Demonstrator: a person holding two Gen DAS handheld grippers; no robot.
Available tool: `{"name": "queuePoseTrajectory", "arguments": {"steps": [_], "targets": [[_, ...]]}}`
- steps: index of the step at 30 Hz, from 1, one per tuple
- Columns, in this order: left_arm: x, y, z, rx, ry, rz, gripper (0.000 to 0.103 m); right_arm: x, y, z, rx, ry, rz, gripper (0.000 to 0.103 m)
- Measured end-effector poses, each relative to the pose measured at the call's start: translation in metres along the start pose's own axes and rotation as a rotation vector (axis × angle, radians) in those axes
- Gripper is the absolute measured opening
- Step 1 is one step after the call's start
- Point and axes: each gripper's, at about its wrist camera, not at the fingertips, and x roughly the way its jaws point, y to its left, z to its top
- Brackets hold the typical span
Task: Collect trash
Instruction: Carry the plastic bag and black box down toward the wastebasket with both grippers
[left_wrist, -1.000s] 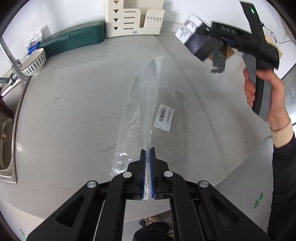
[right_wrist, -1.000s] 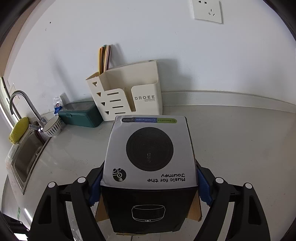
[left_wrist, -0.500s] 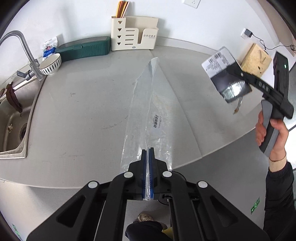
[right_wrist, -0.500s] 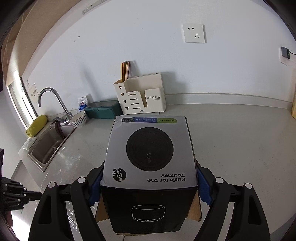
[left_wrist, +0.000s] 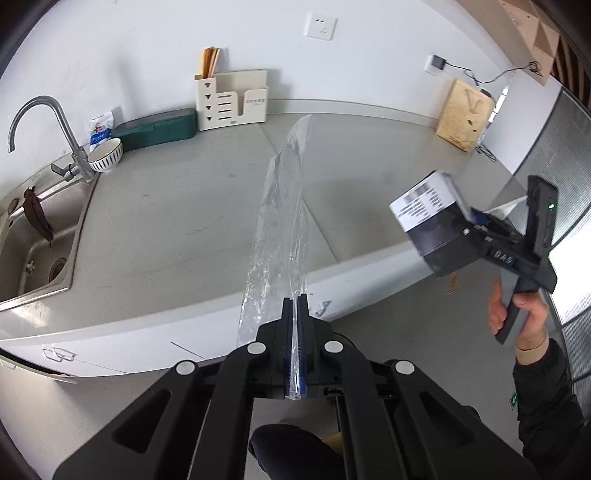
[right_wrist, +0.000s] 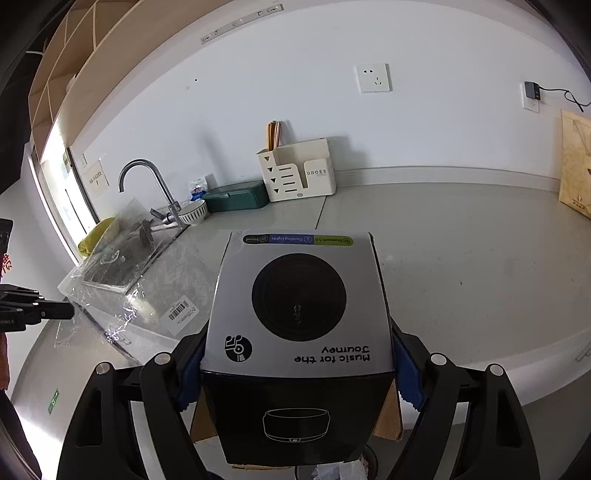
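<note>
Right wrist: speaker box clamped between gripper pads, apparently off the counter.

In the right wrist view the speaker box hides the inner faces of the blue pads and most of the floor below, and its bottom goes out of the lower edge. The small print on the barcode label of the plastic bag is too small to read. In the left wrist view the box label text is blurred, and the person's sleeve is cut by the right edge.
</note>
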Motion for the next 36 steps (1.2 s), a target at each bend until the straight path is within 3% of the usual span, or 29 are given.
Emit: {"name": "queuePoseTrajectory", "arguments": {"steps": [6,12,22,28,32,36], "targets": [[-0.022,-0.033,-0.049,0.078,-0.002,-0.038,0.004,-0.034,0.001,-0.061,0.018,0.001,-0.006,0.083],[0.003,-0.059,-0.092,0.132,0.055,-0.093,0.004,-0.030,-0.011,-0.122,0.068,0.050,-0.024,0.083],[0.127,-0.065,-0.130,0.105,0.253,-0.199,0.003,0.046,-0.065,-0.224,0.224,0.183,-0.030,0.083],[0.219,-0.069,-0.157,0.071,0.393,-0.272,0.003,0.123,-0.086,-0.286,0.281,0.298,-0.057,0.083],[0.271,-0.067,-0.169,0.048,0.471,-0.285,0.003,0.170,-0.100,-0.316,0.313,0.395,-0.065,0.083],[0.311,-0.064,-0.179,0.026,0.500,-0.287,0.003,0.206,-0.120,-0.338,0.365,0.468,-0.077,0.083]]}}
